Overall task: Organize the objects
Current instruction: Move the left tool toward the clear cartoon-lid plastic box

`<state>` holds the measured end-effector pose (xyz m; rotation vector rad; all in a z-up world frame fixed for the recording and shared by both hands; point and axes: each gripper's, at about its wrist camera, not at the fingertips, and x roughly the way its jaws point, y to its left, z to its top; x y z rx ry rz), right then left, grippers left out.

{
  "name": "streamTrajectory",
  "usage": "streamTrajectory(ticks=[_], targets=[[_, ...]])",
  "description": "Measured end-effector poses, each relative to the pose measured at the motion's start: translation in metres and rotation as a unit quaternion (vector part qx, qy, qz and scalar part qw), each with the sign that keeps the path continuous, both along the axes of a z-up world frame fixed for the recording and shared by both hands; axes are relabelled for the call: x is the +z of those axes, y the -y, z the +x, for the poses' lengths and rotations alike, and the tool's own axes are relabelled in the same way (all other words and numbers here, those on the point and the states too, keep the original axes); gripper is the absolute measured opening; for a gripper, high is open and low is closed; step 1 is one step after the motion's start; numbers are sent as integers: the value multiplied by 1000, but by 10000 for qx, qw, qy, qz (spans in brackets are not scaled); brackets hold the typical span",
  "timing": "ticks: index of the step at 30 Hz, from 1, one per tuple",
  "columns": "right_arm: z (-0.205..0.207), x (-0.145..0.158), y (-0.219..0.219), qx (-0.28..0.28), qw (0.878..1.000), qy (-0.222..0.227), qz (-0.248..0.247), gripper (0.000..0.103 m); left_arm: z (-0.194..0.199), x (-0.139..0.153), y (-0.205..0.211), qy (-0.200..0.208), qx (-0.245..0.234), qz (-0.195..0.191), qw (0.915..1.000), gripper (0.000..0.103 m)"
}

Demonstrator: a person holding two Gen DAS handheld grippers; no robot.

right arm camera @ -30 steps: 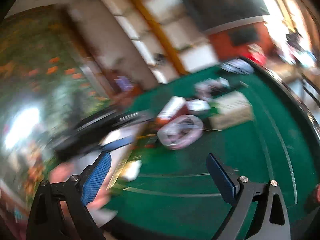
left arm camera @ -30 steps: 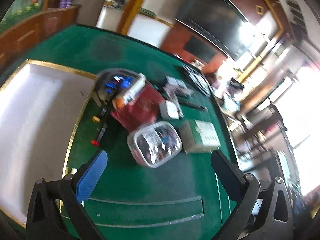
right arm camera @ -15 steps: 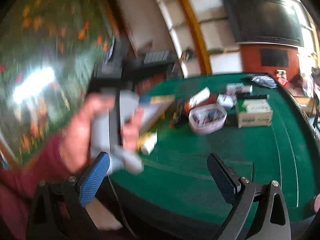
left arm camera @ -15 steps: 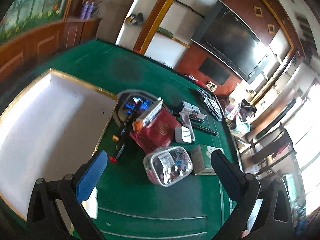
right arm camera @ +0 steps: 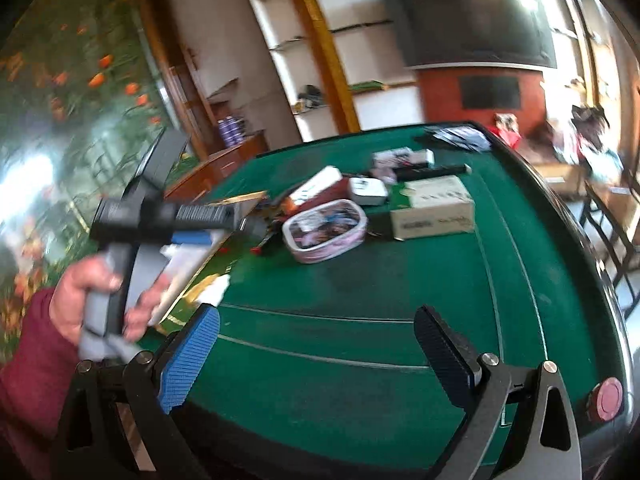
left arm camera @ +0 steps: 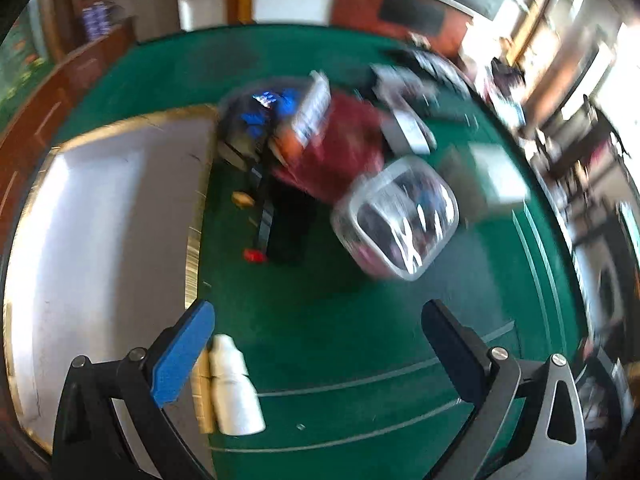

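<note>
**Both grippers spread wide above a cluttered green table**

The left gripper (left arm camera: 318,320) hangs over the green table (left arm camera: 340,340) with its jaws released and nothing between them. Ahead of it, slightly to the right, lies a clear pouch (left arm camera: 396,220) with mixed contents. Beyond the pouch sits a dark red booklet (left arm camera: 340,152), and to the pouch's right a pale box (left arm camera: 494,176). A white bottle (left arm camera: 234,388) lies just beside the left finger, against the gold edge of a white tray (left arm camera: 112,240) that stretches away on the gripper's left. The view is blurred, so the smaller items cannot be told.

The right gripper (right arm camera: 316,328) is likewise spread and empty. The same clear pouch lies well ahead of it. To its left, a hand (right arm camera: 94,296) in a maroon sleeve (right arm camera: 28,380) grips the other tool's handle.
</note>
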<state>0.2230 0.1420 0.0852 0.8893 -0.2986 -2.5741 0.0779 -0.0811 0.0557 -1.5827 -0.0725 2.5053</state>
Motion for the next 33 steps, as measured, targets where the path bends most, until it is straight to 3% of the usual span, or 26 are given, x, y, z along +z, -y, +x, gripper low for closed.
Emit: streamTrajectory(ticks=[4,7,10,14,18,20,22,25,28,30,33], targets=[[-6,-5,-14,-39,9994,256,-243,100,-3,-15,-9,347,-286,459,9979,103],[-7,-10,-18,-58,9990,343,-270,100,-3,-19,-8,298,-232,117,9992,103],[-12,-14,-21,-82,9986,419,-305,100,-9,-30,7,607,52,289,9977,103],[-15,-17,-21,-47,9980,499,-395,100,-15,-31,8,634,104,341,9974,103],[-15,-17,-21,-10,9978,499,-446,100,-18,-28,7,823,-175,926,9921,103],[-15,-18,-23,-30,9975,497,-493,100,-19,-24,12,905,-156,1304,9872,103],[-14,-18,-25,-43,9972,502,-559,100,-20,-19,20,960,-201,1894,9770,103],[-15,-20,-26,-50,9966,536,-618,100,-21,-15,35,1071,-318,2923,9498,103],[-15,-21,-26,-20,9966,543,-615,100,-19,-14,45,1135,-331,3461,9307,103],[-14,-22,-26,-9,9968,529,-604,100,-20,-15,44,1117,-300,3519,9289,103],[-14,-22,-27,-25,9968,528,-594,100,-22,-12,44,1025,-249,3421,9337,103]])
